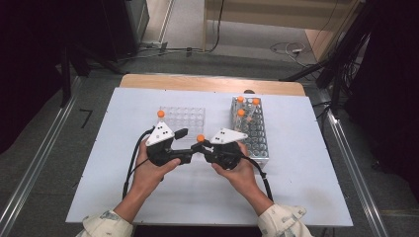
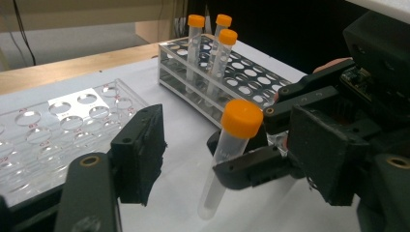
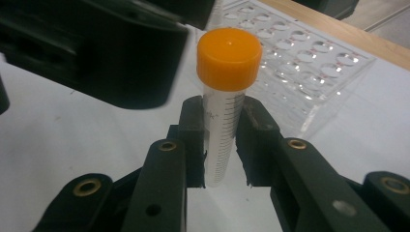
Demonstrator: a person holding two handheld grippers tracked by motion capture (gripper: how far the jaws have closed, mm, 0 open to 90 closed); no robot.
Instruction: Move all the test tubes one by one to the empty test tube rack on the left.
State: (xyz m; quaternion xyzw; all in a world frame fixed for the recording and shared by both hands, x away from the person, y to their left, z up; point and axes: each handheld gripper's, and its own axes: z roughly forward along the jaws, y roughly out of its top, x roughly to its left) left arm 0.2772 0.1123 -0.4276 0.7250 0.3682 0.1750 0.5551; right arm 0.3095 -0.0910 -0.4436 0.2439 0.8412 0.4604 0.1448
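Note:
A clear tube with an orange cap (image 3: 223,130) stands upright between the jaws of my right gripper (image 3: 222,147), which is shut on it just below the cap. In the high view the same tube (image 1: 200,138) is at mid table, where both grippers meet. My left gripper (image 2: 232,159) is open, its two jaws spread wide on either side of the tube (image 2: 226,154) and of the right gripper's fingers (image 2: 251,166), touching neither. My left gripper (image 1: 190,146) comes from the left and my right gripper (image 1: 201,147) from the right.
A clear plastic rack (image 1: 184,120) lies behind the grippers with one orange-capped tube (image 1: 160,114) at its left corner. A white rack (image 1: 253,132) at the right holds three capped tubes (image 1: 241,100) at its far end. The white table sheet (image 1: 296,187) has free room in front.

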